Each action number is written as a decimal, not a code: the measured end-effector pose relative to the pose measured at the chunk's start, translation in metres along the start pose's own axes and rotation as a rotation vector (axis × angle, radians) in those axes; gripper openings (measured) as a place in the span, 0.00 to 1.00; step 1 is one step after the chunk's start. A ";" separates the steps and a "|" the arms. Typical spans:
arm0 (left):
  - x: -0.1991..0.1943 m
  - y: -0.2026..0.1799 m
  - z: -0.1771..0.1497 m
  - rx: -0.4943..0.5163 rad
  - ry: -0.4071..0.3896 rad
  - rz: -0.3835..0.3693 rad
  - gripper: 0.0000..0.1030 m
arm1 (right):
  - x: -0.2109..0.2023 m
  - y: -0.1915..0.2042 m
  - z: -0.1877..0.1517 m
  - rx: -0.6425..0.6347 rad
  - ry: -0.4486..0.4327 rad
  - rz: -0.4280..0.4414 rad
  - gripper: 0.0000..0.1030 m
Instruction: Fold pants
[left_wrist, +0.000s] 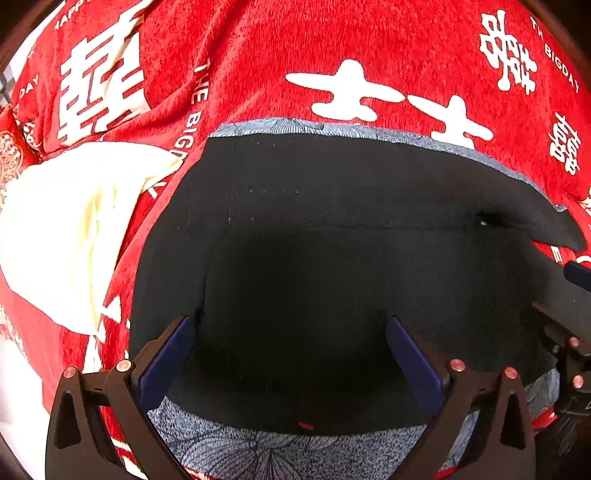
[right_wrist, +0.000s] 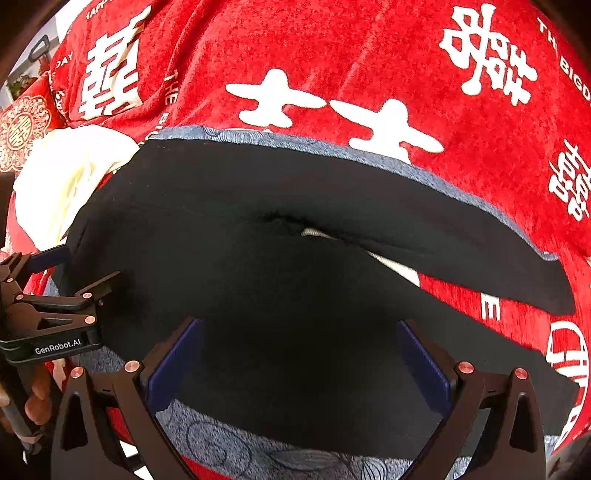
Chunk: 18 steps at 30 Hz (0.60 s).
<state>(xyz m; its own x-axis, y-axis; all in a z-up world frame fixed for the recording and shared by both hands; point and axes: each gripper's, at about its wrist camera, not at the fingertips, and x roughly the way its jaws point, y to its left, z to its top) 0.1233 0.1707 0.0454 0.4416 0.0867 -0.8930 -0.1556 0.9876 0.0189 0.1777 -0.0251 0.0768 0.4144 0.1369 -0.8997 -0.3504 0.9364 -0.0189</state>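
Observation:
Black pants (left_wrist: 332, 221) lie flat on a red bed cover, on top of a blue-grey patterned cloth (left_wrist: 280, 454). In the right wrist view the pants (right_wrist: 258, 280) show both legs splitting apart toward the right. My left gripper (left_wrist: 291, 332) is open, fingers spread just above the near part of the pants, empty. My right gripper (right_wrist: 299, 336) is open and empty over the pants near the crotch. The left gripper also shows in the right wrist view (right_wrist: 66, 280) at the pants' left edge.
The red cover (left_wrist: 332, 44) with white characters spreads all around. A cream cloth (left_wrist: 74, 221) lies left of the pants, also in the right wrist view (right_wrist: 66, 173). A red embroidered cushion (right_wrist: 22, 129) sits at the far left.

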 end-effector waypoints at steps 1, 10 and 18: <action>0.000 0.000 0.002 -0.002 -0.001 -0.002 1.00 | 0.001 0.001 0.003 -0.006 -0.004 -0.002 1.00; 0.004 0.007 0.035 -0.022 -0.001 -0.012 1.00 | 0.012 0.007 0.033 -0.103 -0.016 0.020 1.00; 0.026 0.006 0.071 -0.016 0.031 -0.021 1.00 | 0.043 -0.001 0.084 -0.230 -0.018 0.103 1.00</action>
<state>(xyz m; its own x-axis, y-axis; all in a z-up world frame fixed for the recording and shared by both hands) 0.1964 0.1884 0.0537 0.4175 0.0615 -0.9066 -0.1606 0.9870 -0.0070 0.2664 0.0072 0.0750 0.3806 0.2350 -0.8944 -0.5724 0.8195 -0.0283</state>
